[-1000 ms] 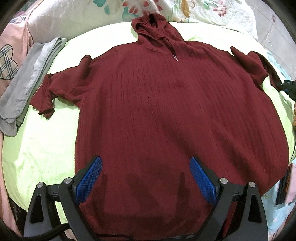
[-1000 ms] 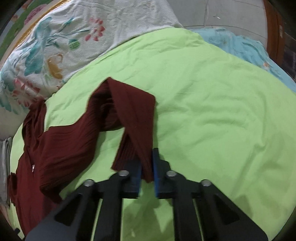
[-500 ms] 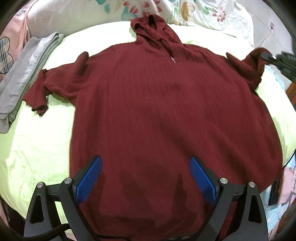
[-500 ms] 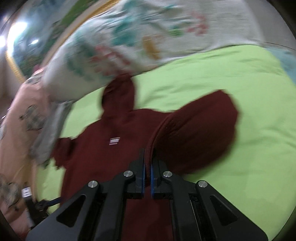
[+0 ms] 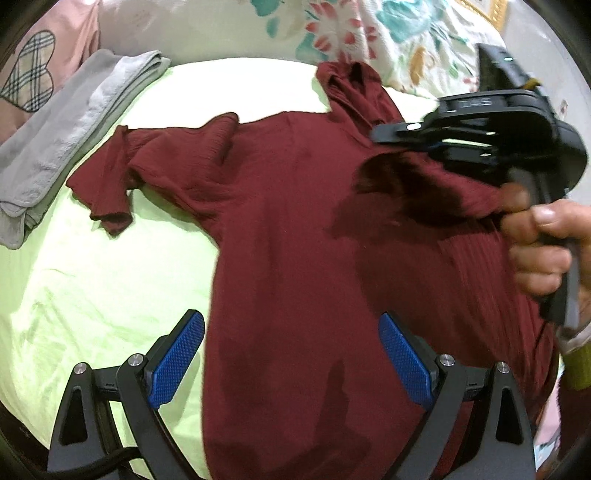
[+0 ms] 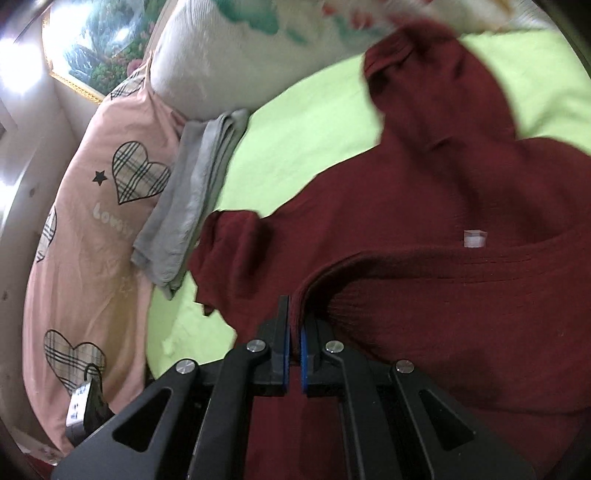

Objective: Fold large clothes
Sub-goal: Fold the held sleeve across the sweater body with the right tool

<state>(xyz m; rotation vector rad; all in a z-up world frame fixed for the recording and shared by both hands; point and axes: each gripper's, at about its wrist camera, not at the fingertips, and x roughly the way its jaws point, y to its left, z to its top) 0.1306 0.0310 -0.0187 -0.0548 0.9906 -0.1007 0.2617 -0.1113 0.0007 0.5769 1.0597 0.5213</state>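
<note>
Maroon hooded sweater spread front-up across the lime-green bed sheet, filling centre and right of the left wrist view; hood toward upper centre, against the floral pillow. Left gripper spread wide at lower centre, blue pads either side of the sweater's lower body, nothing between them. Right gripper pressed together on a fold of sleeve fabric, pinched cloth drawn over the sweater's chest; in the left wrist view, same tool at upper right with a hand on its handle, blocking sight of the sweater's right shoulder. Other sleeve crumpled at centre left, cuff on the sheet. Folded grey cloth at upper left, near that cuff but apart from it. Pink bedding with plaid hearts along the left edge of the right wrist view, framed picture upper left. White label visible near the neckline, centre right.
</note>
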